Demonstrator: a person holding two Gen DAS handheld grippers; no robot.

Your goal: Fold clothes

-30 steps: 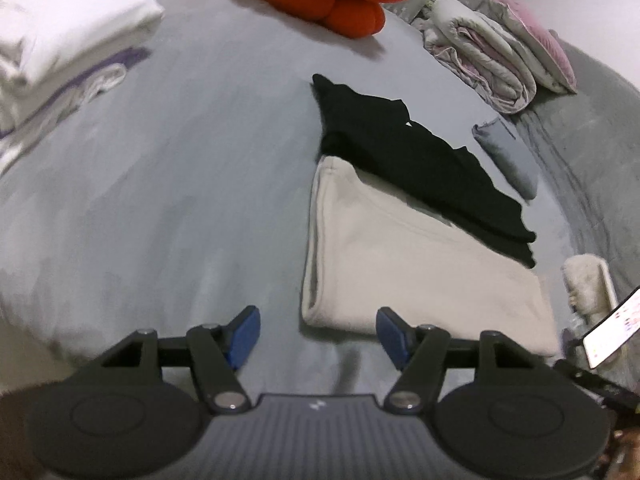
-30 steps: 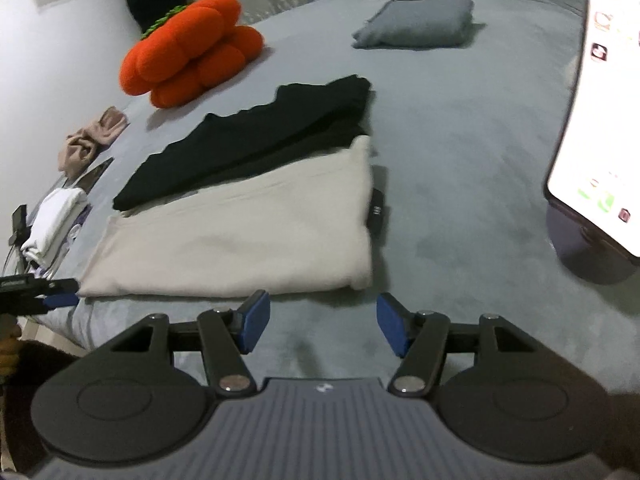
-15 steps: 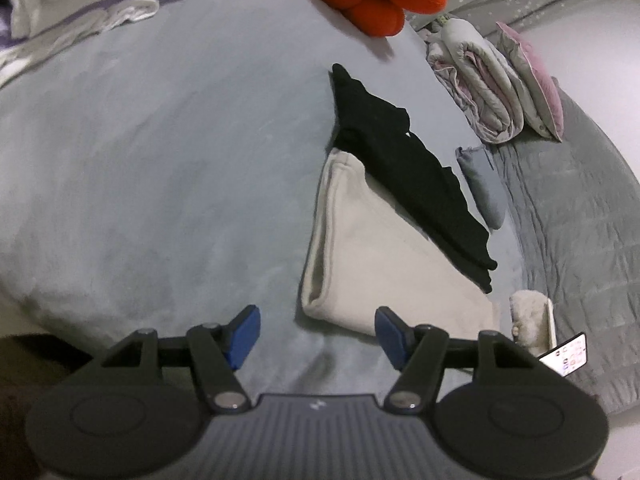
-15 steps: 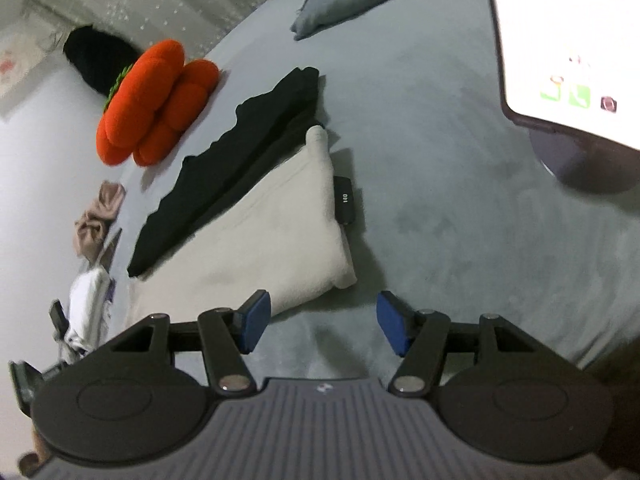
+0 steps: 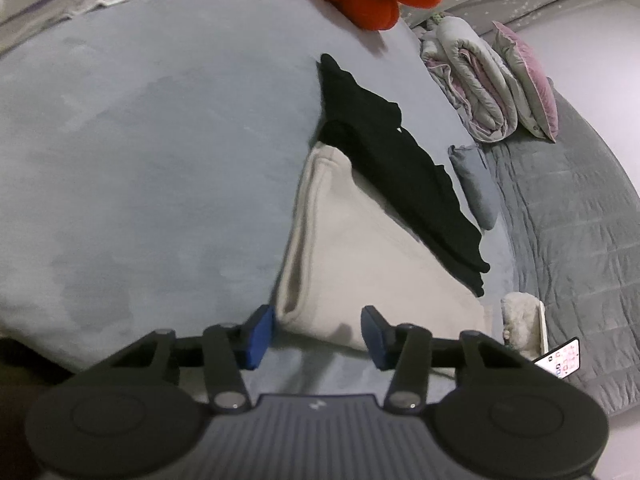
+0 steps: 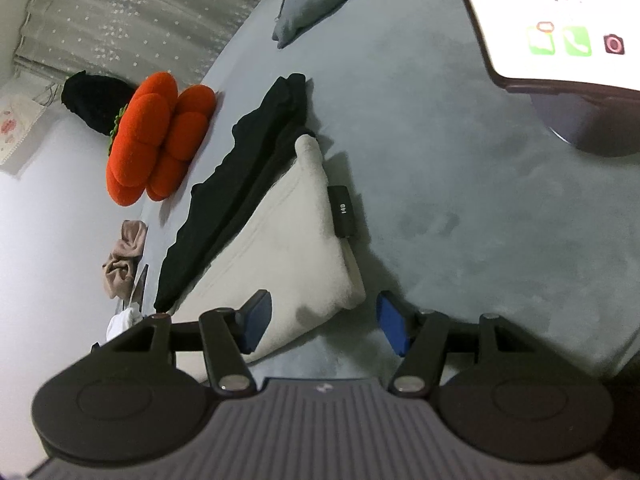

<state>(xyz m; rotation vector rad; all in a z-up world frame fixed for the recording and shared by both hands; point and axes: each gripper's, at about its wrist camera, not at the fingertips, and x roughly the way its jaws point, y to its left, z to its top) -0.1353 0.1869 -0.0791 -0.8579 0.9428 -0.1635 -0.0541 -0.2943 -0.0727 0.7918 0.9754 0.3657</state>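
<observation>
Both grippers are now sitting closer to the folded cream fleece garment (image 5: 360,264) than a second ago, when bare bed lay between each pair of jaws and the fabric. The left gripper (image 5: 316,334) is closing its jaws, and the garment's near-left corner is lying between the blue pads, not yet pinched. The right gripper (image 6: 324,320) is holding its jaws apart, with the garment's near-right corner lying between them, nearer the left pad, and untouched.

The cream garment is lying flat on the grey-blue bed cover (image 5: 152,168), its long axis running from one gripper to the other along the near edge. Just behind it, overlapping its far edge, a folded black garment (image 5: 400,168) is stretching along the same line.

Only the right wrist view is showing a small black tag marked with digits (image 6: 344,212) at the cream garment's side, a lit phone screen (image 6: 560,24) on a stand, and a crumpled beige cloth (image 6: 124,256). Only the left view is showing the rolled grey-and-pink quilt (image 5: 480,80). Farthest back, a plush orange pumpkin cushion (image 6: 160,136) is resting in both views.
</observation>
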